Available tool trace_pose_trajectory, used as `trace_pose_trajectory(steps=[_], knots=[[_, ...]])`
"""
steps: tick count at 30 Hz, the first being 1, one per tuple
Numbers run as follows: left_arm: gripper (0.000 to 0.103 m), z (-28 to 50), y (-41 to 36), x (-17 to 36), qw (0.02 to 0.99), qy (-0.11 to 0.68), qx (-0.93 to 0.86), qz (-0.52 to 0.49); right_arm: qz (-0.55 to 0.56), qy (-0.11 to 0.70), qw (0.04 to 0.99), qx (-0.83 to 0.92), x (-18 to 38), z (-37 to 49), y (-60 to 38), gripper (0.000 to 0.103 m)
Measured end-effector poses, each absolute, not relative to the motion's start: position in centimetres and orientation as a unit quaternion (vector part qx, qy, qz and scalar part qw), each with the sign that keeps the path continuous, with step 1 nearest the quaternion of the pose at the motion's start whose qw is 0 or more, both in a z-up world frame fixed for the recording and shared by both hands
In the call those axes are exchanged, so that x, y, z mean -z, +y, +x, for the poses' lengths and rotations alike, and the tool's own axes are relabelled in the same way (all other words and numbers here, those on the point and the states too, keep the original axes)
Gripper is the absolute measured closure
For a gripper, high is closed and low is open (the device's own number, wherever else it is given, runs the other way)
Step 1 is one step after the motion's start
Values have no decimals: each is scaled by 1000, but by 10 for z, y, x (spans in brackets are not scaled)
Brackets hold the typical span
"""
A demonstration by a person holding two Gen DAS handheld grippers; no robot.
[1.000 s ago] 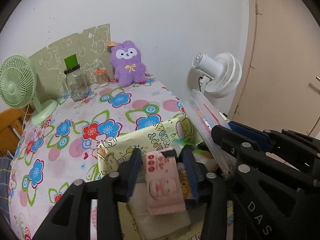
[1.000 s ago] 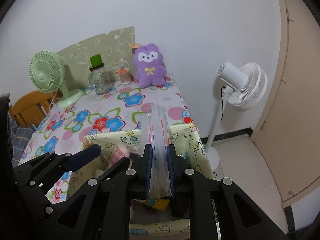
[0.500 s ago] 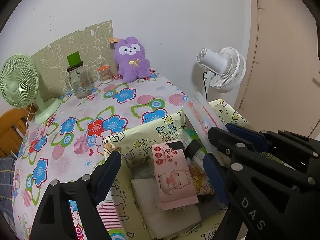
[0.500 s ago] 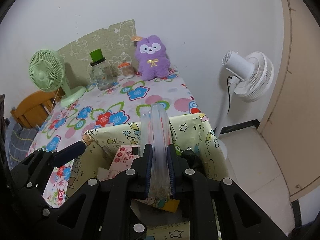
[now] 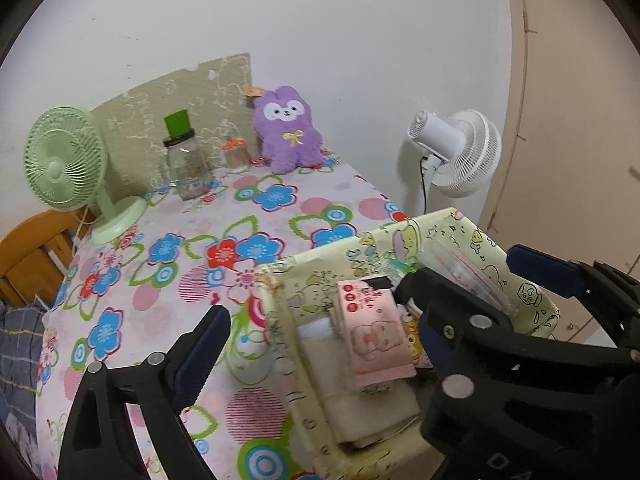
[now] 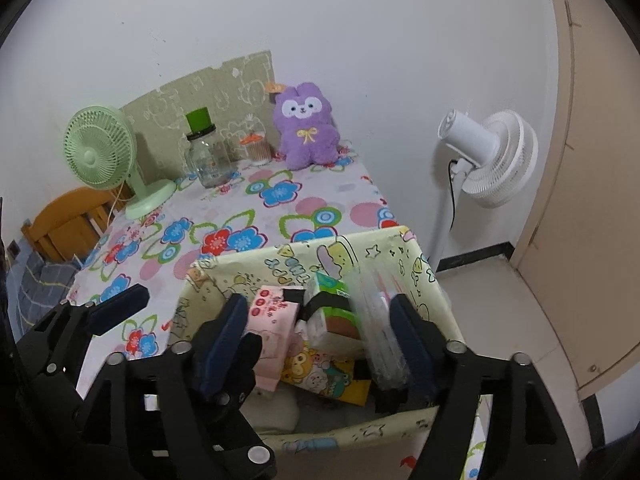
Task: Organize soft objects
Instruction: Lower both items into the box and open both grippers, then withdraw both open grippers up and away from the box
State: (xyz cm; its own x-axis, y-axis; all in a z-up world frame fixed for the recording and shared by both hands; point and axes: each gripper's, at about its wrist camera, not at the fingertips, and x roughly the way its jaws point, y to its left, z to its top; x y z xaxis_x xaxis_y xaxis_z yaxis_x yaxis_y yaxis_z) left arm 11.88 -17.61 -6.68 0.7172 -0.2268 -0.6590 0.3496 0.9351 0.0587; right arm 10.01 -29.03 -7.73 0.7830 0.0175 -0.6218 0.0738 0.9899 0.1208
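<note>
Yellow-patterned storage box (image 6: 256, 264) at the table's near right corner already holds the pink tissue pack (image 6: 272, 316) and clear pouch (image 6: 376, 320). Both grippers, left (image 5: 320, 344) and right (image 6: 316, 340), have just been opening and now gape, gripping nothing. One purple plush (image 6: 306, 126) at the table's far edge is probably left.

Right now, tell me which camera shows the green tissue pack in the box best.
The right wrist view: the green tissue pack sits unblocked between the open jaws. In the left wrist view only a green sliver shows behind the pink pack.

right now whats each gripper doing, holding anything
left gripper: open, just widened, holds nothing; pink tissue pack lies free in box.
right gripper: open, just widened; clear bag between fingers, unpressed.
</note>
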Motion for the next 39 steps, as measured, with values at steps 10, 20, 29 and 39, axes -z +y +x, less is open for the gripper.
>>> trace_pose_trajectory(steps=[10, 20, 29, 39], knots=[[2, 102, -138, 47, 934, 322, 137, 74, 54, 302, 952, 12, 55, 80, -261, 21], [0, 80, -96, 27, 948, 293, 111, 57, 39, 275, 961, 4, 34, 60, -229, 19], [0, 57, -56, 9, 960, 264, 85, 44, 37, 247, 968, 3, 14, 38, -206, 11], [0, 29, -15, -7, 970, 235, 49, 38, 33, 211, 977, 10, -7, 9, -187, 8]])
